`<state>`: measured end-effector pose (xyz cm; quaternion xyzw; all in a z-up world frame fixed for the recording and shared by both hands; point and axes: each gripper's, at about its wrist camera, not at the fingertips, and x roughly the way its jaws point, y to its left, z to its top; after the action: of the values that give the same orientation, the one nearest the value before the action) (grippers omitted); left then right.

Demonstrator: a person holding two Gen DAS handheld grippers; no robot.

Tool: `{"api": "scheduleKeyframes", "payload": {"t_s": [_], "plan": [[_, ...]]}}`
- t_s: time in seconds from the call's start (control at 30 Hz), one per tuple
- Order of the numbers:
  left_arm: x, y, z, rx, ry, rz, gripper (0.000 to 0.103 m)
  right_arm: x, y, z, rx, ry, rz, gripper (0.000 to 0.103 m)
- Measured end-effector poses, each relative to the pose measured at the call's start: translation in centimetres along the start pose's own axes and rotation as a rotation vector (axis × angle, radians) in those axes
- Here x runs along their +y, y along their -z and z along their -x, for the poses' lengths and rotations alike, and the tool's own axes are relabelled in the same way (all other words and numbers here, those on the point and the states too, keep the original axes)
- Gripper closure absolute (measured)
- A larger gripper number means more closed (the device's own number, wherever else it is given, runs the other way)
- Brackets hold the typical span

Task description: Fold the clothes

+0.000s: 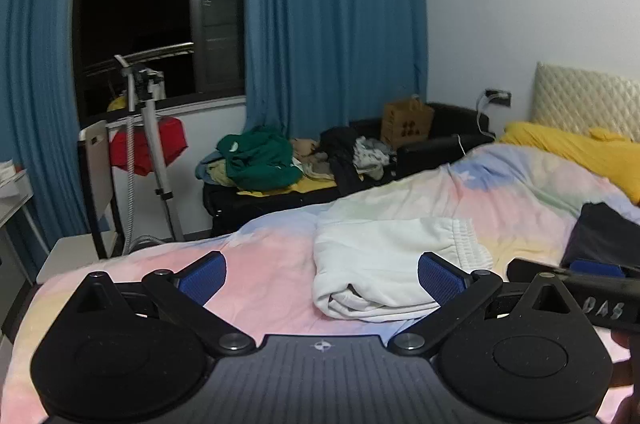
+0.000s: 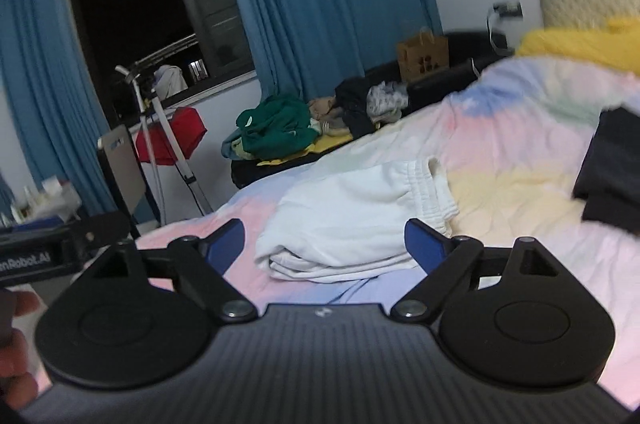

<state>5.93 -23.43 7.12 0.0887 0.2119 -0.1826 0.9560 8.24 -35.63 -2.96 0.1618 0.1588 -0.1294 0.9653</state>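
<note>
The left gripper [image 1: 322, 278] hovers above the bed with its blue-padded fingers [image 1: 202, 278] spread wide and nothing between them; the right gripper [image 2: 324, 244] is likewise spread wide and empty, its blue pads [image 2: 424, 244] standing to either side of the view. The white sweatpants [image 1: 394, 264] lie folded into a thick bundle on the pastel tie-dye duvet [image 1: 276, 256], the ribbed elastic waistband turned toward the headboard side and the stacked folded edges facing the grippers; in the right wrist view the same sweatpants [image 2: 352, 224] sit just ahead of and between the open fingers, not touched by either pad. A dark folded garment [image 1: 604, 236] rests on the duvet to the right of the sweatpants, well apart from them, and shows again at the right edge of the right wrist view [image 2: 612, 168]. Part of the right gripper's black body, lettered in white, enters the left wrist view at the right edge, and part of the left gripper's body enters the right wrist view at the left edge, with a person's fingers [image 2: 16, 348] visible below it. Beyond the bed a yellow pillow [image 1: 572, 148] lies against a quilted cream headboard [image 1: 588, 100]. A black sofa [image 1: 436, 144] along the wall holds a heap of clothes, a green garment [image 1: 260, 160] topmost, and a brown paper bag [image 1: 406, 124]. Blue curtains [image 1: 332, 16] flank a dark window, and a garment steamer [image 1: 150, 144] stands in front with a red garment [image 1: 174, 140] hanging behind it.
</note>
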Motion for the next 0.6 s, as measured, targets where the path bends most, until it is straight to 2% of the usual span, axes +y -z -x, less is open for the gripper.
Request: {"api": "scheduleKeyframes", "payload": {"t_s": [0.13,0.3,0.47,0.6], "plan": [[0.0,2.2,2.7,-0.033,-0.02,-0.002,0.0,2.4,2.0,1.4,-0.013,0.041,0.078,0.015],[0.0,5.0,6.0,-0.074,-0.045,-0.005,0.0,2.8,3.7,1.8,-0.02,0.025,0.049,0.015],[1.0,6.4,5.6,-0.084,-0.043,0.002,0.0,3.5,5.8,1.3,-0.084,0.085,0.064,0.015],[1.8,7.5,5.2,-0.09,-0.042,0.008,0.0,3.8,7.5,0.0,-0.089,0.108,0.067,0.015]]}}
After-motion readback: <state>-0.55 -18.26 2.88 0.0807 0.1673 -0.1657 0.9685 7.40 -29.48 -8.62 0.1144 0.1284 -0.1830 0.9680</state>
